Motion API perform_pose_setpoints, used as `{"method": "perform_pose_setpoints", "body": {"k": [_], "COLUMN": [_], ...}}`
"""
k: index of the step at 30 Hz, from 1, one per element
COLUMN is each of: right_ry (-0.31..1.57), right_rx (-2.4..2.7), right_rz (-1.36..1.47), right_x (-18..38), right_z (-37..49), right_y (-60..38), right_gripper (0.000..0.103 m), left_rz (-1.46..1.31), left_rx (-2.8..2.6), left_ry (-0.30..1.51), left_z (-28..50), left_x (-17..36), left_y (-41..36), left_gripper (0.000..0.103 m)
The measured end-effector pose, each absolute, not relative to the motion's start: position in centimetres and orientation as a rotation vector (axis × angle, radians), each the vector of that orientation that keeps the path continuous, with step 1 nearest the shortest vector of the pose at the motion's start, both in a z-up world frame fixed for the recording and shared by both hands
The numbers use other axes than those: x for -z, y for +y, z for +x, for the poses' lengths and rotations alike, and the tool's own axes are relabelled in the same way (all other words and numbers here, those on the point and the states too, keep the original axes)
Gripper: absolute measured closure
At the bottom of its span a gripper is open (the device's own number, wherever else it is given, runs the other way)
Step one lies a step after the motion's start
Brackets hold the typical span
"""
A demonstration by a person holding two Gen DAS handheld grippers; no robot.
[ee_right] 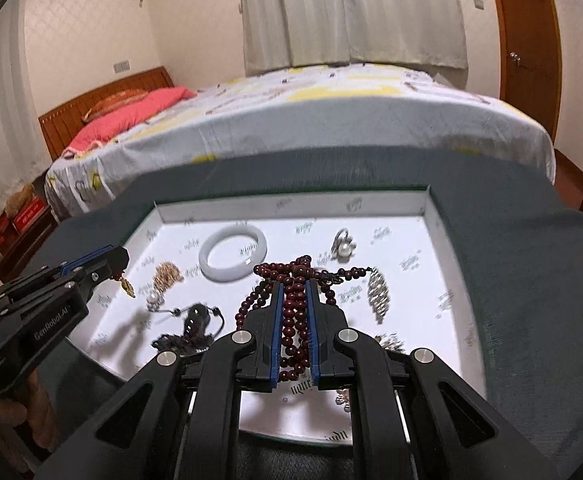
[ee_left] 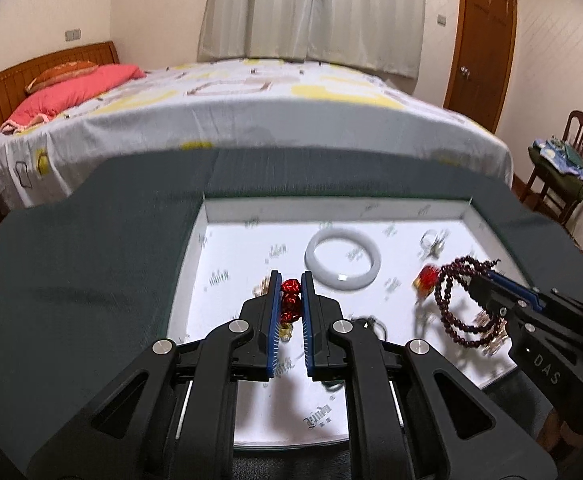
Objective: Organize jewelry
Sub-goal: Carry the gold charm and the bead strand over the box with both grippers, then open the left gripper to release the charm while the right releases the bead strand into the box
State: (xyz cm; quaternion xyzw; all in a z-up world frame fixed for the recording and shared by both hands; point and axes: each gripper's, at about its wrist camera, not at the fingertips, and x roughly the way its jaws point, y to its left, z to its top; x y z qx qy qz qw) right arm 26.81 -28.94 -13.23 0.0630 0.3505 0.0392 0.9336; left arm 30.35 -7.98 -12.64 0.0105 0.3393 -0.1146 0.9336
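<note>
Left gripper: my left gripper (ee_left: 291, 280) is pinching a red knotted charm (ee_left: 290, 300) between its blue pads, with a small gold piece hanging at the charm's lower end
Right gripper: my right gripper (ee_right: 294, 286) is clamped on a dark red bead strand (ee_right: 293, 312), several loops bunched between the pads and more spilling out ahead of the tips and to the left
Tray: both grippers are over a shallow white tray (ee_right: 291, 208) printed with small dark logos, which sits on a dark grey tabletop (ee_left: 91, 248)
White bangle: I see it (ee_right: 233, 254) lying flat on the tray floor toward the far side, ahead of the left gripper and apart from everything else
Pearl ring: a silver ring with a pearl (ee_right: 343, 245) lies right of the bangle, near the far wall
Silver cluster: a pale, shiny beaded piece (ee_right: 378, 292) hangs or lies just right of the bead strand; I cannot tell which
Gold chain: a small heap (ee_right: 167, 274) lies left of the bangle, with a pearl piece (ee_right: 154, 300) just below it
Dark cord pendant: a black bead on cord (ee_right: 196, 316) lies near the tray's front left
Background: a bed (ee_left: 251, 112) with a pink pillow (ee_left: 71, 94) beyond the tabletop
</note>
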Motion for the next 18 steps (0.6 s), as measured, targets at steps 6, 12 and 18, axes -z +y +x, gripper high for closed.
{"method": "perform_pose_setpoints", "body": {"k": [6, 12, 18], "right_ry": [0.771, 0.803, 0.817], "right_rx": [-0.074, -0.071, -0.067], "right_rz": [0.127, 0.125, 0.124], "right_x": [14.5, 15.0, 15.1], "right_z": [27.7, 27.9, 27.9], "right_y": [-28.7, -28.7, -28.9], "right_gripper": [0.092, 0.091, 0.090], "left_rz": [0.031, 0.030, 0.029], "left_rx": [0.230, 0.229, 0.218], "left_ry": [0.743, 0.766, 0.767], "left_z": [31.1, 31.4, 31.3], "left_x": [14.4, 14.8, 14.9], "left_y": [-7.8, -7.8, -7.8], "left_gripper": [0.093, 0.093, 0.078]}}
